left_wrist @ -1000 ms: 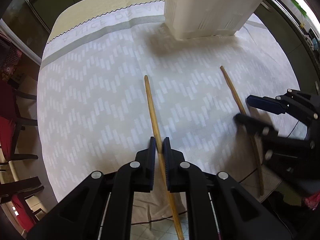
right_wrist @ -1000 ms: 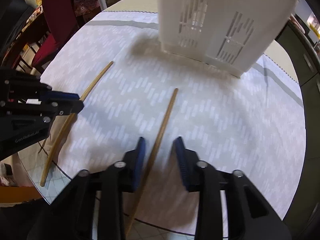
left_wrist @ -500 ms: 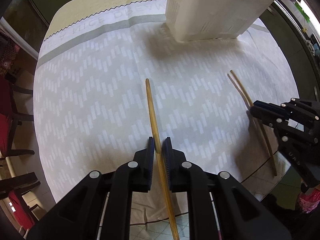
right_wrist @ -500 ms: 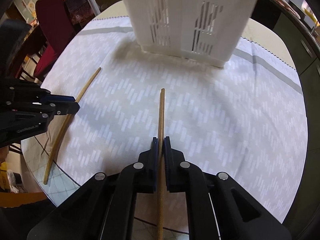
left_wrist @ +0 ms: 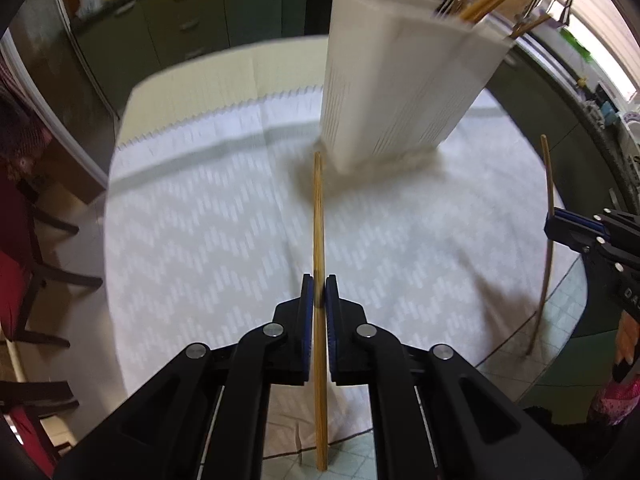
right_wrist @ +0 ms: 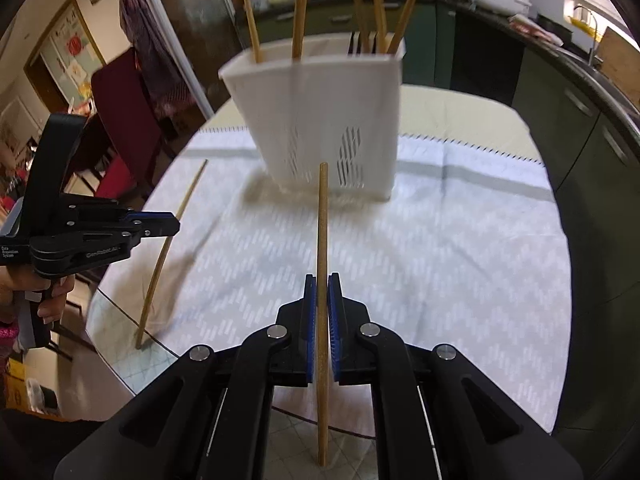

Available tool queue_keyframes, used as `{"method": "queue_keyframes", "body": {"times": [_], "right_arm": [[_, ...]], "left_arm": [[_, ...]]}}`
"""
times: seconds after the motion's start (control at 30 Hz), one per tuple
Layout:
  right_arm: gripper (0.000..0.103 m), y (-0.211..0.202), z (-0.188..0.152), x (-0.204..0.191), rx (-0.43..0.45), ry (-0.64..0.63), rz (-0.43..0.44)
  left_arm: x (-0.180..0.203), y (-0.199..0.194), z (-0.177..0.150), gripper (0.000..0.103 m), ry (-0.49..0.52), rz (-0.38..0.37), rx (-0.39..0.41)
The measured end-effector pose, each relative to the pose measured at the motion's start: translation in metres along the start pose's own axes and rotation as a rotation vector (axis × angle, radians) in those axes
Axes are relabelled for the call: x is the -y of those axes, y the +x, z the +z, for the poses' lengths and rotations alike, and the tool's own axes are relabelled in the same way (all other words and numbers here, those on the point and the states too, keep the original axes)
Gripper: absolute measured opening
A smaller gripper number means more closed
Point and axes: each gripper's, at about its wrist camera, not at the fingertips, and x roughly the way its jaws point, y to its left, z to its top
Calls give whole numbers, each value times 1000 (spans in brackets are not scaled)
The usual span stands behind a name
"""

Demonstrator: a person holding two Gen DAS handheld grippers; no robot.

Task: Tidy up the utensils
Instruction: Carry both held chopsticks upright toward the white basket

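Observation:
My left gripper (left_wrist: pixel 319 292) is shut on a wooden chopstick (left_wrist: pixel 318 216) and holds it above the table, tip toward the white slotted utensil holder (left_wrist: pixel 396 88). My right gripper (right_wrist: pixel 322 292) is shut on a second wooden chopstick (right_wrist: pixel 322 216), also lifted and pointing at the holder (right_wrist: pixel 320 120). Several wooden chopsticks (right_wrist: pixel 300 8) stand in the holder. In the right wrist view the left gripper (right_wrist: pixel 160 226) shows at the left with its chopstick (right_wrist: pixel 176 232). In the left wrist view the right gripper (left_wrist: pixel 568 226) shows at the right with its chopstick (left_wrist: pixel 549 208).
A white patterned cloth (right_wrist: pixel 440 248) covers the round table (right_wrist: pixel 120 352). Red chairs (right_wrist: pixel 128 120) stand at the table's left side. Dark green cabinets (right_wrist: pixel 560 88) and a kitchen counter run behind and to the right.
Both grippers have lifted their chopsticks off the cloth and tilted up, so the holder's top now shows. One second ago the right gripper was open around its chopstick; it then shut on it.

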Motion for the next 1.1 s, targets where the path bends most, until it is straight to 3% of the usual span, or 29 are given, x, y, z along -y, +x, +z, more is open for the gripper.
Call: {"method": "queue_keyframes", "body": {"times": [0.33, 0.77, 1.1], "right_arm": [[7, -36, -4, -5, 97, 4, 23], [7, -69, -5, -4, 169, 6, 28], [7, -88, 17, -6, 213, -6, 46]], "left_arm": [[10, -61, -12, 6, 36, 1, 138], [24, -101, -18, 6, 73, 2, 217], [35, -129, 4, 6, 93, -23, 275]]}}
